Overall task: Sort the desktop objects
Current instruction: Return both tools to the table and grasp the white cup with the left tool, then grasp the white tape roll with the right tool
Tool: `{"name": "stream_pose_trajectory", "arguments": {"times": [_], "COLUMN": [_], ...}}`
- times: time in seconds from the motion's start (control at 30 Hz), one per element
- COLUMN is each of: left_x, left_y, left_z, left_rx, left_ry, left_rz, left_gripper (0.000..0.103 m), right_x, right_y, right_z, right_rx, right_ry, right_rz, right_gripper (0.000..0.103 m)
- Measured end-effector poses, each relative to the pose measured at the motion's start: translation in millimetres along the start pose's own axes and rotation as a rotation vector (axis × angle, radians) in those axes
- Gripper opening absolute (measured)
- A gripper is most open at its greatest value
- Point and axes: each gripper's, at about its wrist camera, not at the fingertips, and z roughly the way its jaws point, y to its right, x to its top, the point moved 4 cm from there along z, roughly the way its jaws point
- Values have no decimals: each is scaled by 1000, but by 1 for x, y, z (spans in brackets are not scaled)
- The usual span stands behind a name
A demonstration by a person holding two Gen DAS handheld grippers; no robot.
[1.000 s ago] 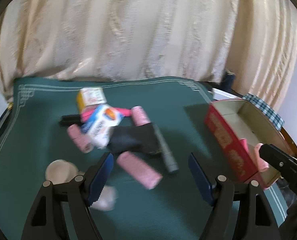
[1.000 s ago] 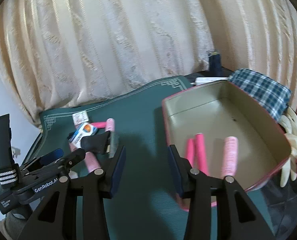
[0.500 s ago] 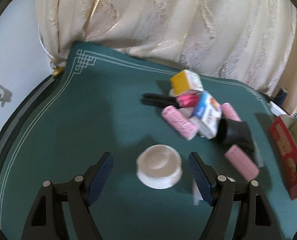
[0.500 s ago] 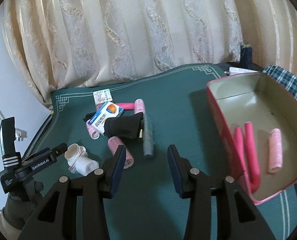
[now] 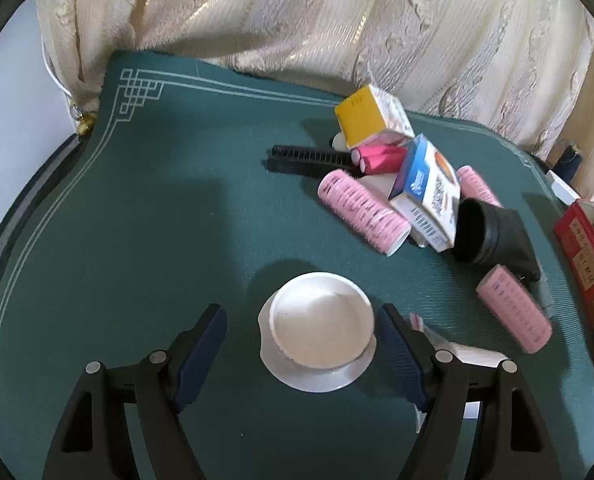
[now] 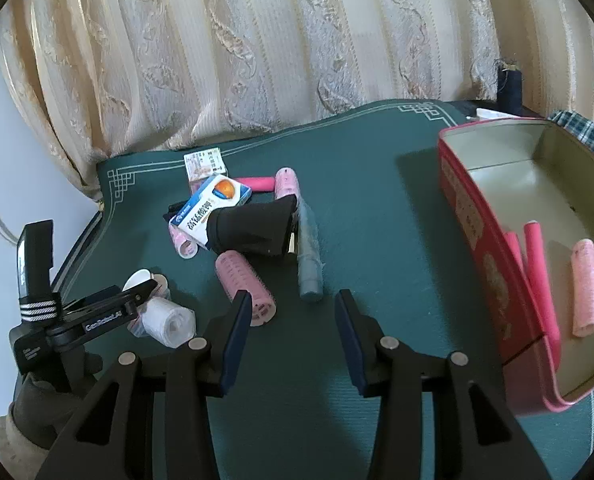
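My left gripper (image 5: 301, 336) is open, its jaws on either side of a white round dish (image 5: 321, 338) on the green mat; it also shows in the right wrist view (image 6: 137, 294). Beyond lie pink hair rollers (image 5: 363, 212), a blue-and-white box (image 5: 427, 196), a yellow-ended box (image 5: 371, 122), a black comb (image 5: 309, 156) and a black tube (image 5: 493, 236). My right gripper (image 6: 293, 320) is open and empty, near a pink roller (image 6: 245, 282) and a grey pen (image 6: 309, 256). The red tin (image 6: 473, 216) holds pink rollers (image 6: 585, 286).
A wrapped white roll (image 6: 165, 318) lies by the left gripper. A cream curtain (image 6: 257, 48) hangs behind the table. A dark spool (image 6: 509, 86) and a plaid cloth (image 6: 589, 136) sit at the far right, past the tin.
My left gripper swung left from the pile and closed in around the white dish. My right gripper turned left from the tin toward the pile of objects.
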Motion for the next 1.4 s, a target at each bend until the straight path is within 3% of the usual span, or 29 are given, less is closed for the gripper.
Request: {"name": "stream_pose_trajectory", "arguments": {"times": [0.2, 0.23, 0.33, 0.73, 0.8, 0.9, 1.33, 1.37, 1.4], "left_x": [0, -1, -2, -1, 0, -1, 0, 0, -1], "left_y": [-4, -2, 4, -26, -29, -34, -46, -45, -45], "left_z": [3, 1, -3, -32, -34, -39, -46, -46, -46], "left_rx": [-33, -44, -39, -32, -34, -39, -22, -22, -21], "left_ry": [-16, -10, 13, 109, 115, 126, 148, 148, 148], "left_rz": [-23, -15, 19, -53, -59, -69, -103, -102, -101], "left_gripper": [78, 65, 54, 54, 54, 54, 54, 54, 54], "right_x": [-3, -4, -4, -13, -15, -16, -17, -18, -19], "right_y": [-3, -3, -6, -46, -60, -79, -112, -113, -112], "right_z": [5, 5, 5, 22, 27, 34, 83, 85, 86], "right_rx": [4, 5, 8, 101, 130, 154, 117, 105, 96], "right_ry": [-18, -20, -23, -106, -128, -136, -204, -206, -205], "right_rz": [-9, -11, -17, -64, -80, -120, -193, -203, -210], "right_gripper": [47, 47, 47, 48, 60, 71, 71, 71, 63]}}
